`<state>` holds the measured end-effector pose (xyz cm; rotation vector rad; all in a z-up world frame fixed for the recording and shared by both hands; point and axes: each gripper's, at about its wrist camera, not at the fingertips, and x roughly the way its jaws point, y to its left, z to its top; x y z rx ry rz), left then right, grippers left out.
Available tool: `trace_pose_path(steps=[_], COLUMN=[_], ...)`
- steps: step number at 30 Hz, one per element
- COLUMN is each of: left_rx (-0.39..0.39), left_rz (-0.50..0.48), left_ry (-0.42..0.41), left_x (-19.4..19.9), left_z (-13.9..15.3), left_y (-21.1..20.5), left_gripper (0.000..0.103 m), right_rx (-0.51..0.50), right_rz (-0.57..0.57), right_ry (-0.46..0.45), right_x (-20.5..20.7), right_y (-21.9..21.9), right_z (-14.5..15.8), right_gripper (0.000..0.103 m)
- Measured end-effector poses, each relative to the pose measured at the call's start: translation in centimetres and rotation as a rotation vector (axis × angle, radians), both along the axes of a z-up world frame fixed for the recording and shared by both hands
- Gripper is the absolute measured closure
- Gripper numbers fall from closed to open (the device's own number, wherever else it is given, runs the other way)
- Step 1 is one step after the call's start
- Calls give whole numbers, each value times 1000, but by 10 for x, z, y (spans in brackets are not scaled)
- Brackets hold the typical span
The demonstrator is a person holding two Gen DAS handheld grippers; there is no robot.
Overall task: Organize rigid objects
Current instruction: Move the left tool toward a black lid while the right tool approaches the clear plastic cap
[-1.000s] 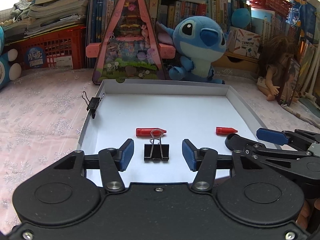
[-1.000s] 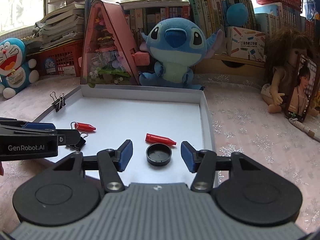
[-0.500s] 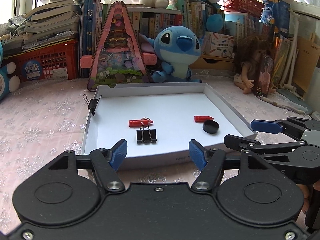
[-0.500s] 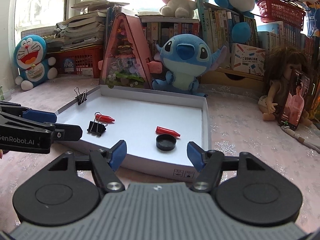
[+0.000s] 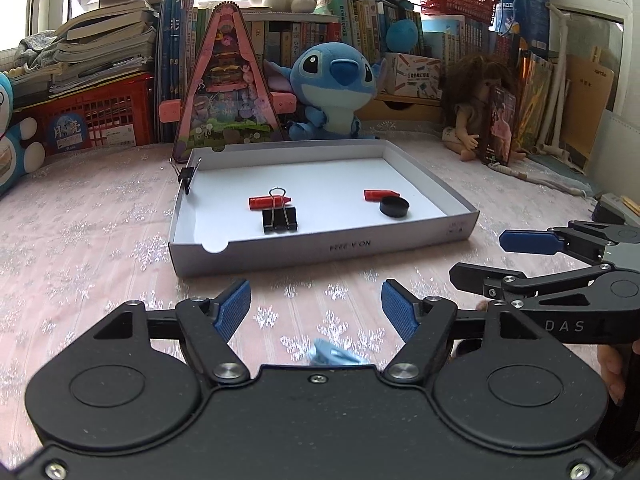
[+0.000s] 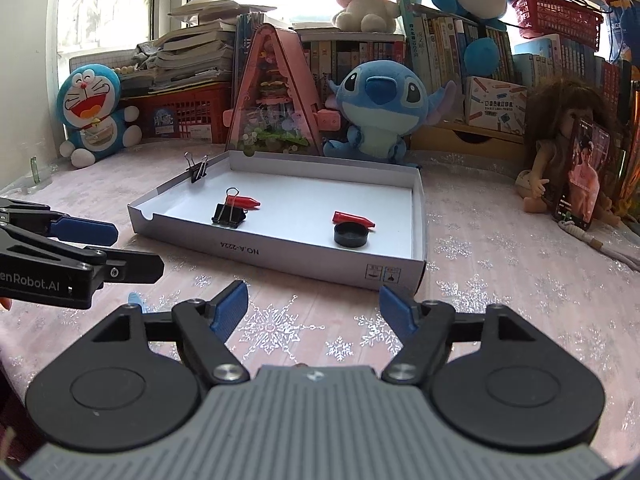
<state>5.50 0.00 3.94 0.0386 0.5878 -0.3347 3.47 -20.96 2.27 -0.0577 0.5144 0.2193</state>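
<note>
Left-wrist view shows both tools pulled back out of the shallow white cardboard box lid, which a second ago filled the frame with the pads right over its contents. At the lid's left wall a small black binder clip grips the rim; next comes a red crayon touching a second black binder clip; further right another red crayon stub lies against a round black cap. Nearer the camera, the left gripper hangs over the pink snowflake tablecloth with its blue pads wide apart, holding nothing, and the right gripper beside it is likewise spread and empty. I judge the sorting finished.
</note>
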Motion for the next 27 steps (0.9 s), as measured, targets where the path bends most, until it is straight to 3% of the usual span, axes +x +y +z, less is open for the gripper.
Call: trace_pose_path(steps=[8,16,18,22,27], left_rx=[7,31,32,31,18], left_rz=[-8,27,23,10,-18], left_ry=[-24,-38,-35,-12,9], left_x=[-35,-57,-61,-65,-70], left_z=[-8,-21,-23,-28,-33], left_y=[0,1,2,1,-2], left_gripper=[33,41,43,65,65], right_rx=[10,2,-7,-15,-7], right_rz=[-7,-29,-37,-58,-64], right_ry=[-12,-20,-19,-19,-22], right_x=[-25,-42,-44,-45,-47], right_y=[2,2,3,2,0], right_z=[-6,-17,-21,-27,-30], right_gripper=[18,17,17,17,17])
